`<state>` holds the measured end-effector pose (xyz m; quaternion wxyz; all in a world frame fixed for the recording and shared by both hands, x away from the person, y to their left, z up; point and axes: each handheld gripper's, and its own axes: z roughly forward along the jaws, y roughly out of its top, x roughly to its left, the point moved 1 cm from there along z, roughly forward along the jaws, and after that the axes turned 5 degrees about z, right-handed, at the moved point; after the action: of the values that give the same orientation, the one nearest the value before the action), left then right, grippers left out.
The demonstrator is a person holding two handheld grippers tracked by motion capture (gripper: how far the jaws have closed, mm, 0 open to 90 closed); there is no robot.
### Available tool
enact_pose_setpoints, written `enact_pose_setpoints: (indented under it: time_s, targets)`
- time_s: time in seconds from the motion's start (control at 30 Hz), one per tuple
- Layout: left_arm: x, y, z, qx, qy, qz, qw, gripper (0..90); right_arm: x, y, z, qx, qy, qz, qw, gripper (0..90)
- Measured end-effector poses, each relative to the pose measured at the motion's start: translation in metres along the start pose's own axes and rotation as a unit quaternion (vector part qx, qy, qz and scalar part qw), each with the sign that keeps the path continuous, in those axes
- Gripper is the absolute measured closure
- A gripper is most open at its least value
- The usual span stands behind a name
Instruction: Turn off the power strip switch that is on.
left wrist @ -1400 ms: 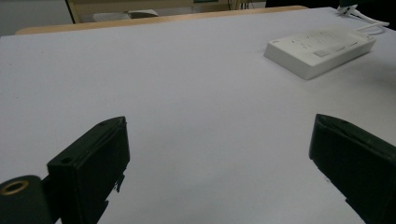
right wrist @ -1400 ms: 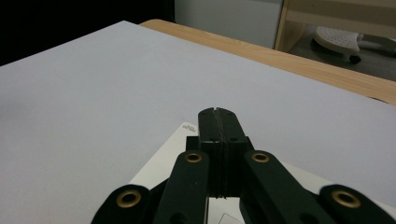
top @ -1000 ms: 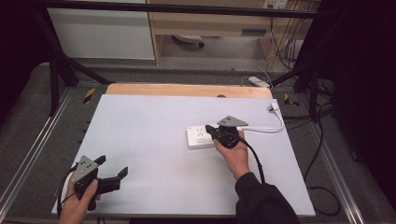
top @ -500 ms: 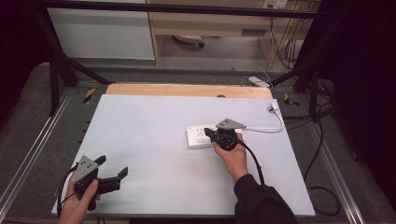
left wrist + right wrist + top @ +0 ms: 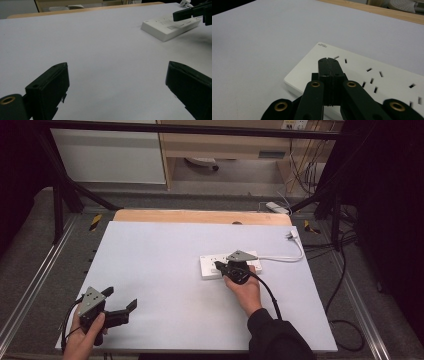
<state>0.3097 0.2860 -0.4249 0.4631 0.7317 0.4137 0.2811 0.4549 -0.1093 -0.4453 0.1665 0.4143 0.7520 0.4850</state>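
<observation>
Left gripper: we see our black two-jaw left gripper [image 5: 120,307] at the lower left of the high view, jaws spread wide, released over the white table sheet [image 5: 150,255].
Right gripper: our black right gripper [image 5: 220,266] sits right of centre, jaws clenched together with nothing between them, tips over the strip.
Power strip: the flat white plastic power strip [image 5: 384,75] lies right of centre in the high view.
Cord: its white cord [image 5: 292,255] loops toward the right edge.
</observation>
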Motion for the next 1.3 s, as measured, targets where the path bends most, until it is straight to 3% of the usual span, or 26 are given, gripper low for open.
enact_pose_setpoints:
  time_s: [0.57,1.3]
  targets:
    - [-0.0002,0.0,0.0001,0.0,0.0,0.0,1.0,5.0,0.0069,-0.0075,0.009,0.015,0.006,-0.005,0.9999,90.0]
    - [-0.0002,0.0002,0.0001,0.0,0.001,0.004,1.0,5.0,0.0081,-0.0098,0.0096,0.007,0.008,-0.006,0.9999,90.0]
